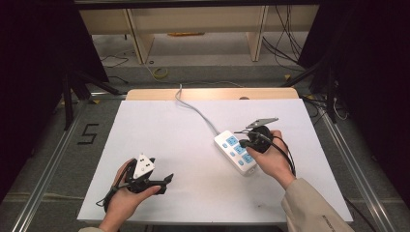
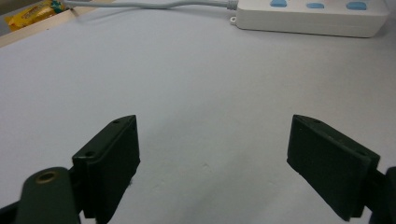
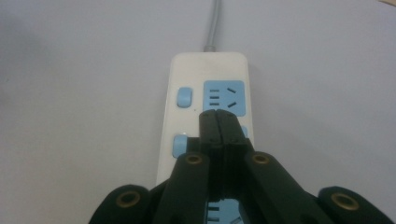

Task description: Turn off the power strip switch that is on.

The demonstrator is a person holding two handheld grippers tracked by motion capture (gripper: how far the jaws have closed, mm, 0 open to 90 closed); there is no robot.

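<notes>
Item: power strip [image 1: 235, 152], white moulded plastic, oblong with rounded corners; lies flat and slanted right of centre in the high view, on the worktop [image 1: 159, 130]. Top face carries light-blue socket panels and, beside them, small rounded light-blue switch buttons [image 3: 185, 97]. A grey round cord [image 1: 196, 110] leaves its far end and runs toward the upper middle of the frame.

Right gripper [image 3: 217, 116]: matte black, jaws pressed together with nothing between them, tips hovering over the strip's mid-length, between the first socket panel and the next. Whether the tips touch the plastic cannot be told.

Left gripper [image 1: 167, 180]: lower left of the high view, jaws spread wide, empty, resting low over the bare worktop, well apart from the strip.

Worktop: smooth, pale, matte sheet over a wooden board.

Handling note (judgement): the step appears to be pressing a switch with the closed tips. Shift them toward the button column, come down squarely on one button, and push straight; the light strip may skate on the smooth sheet, so the free gripper could steady its end.
</notes>
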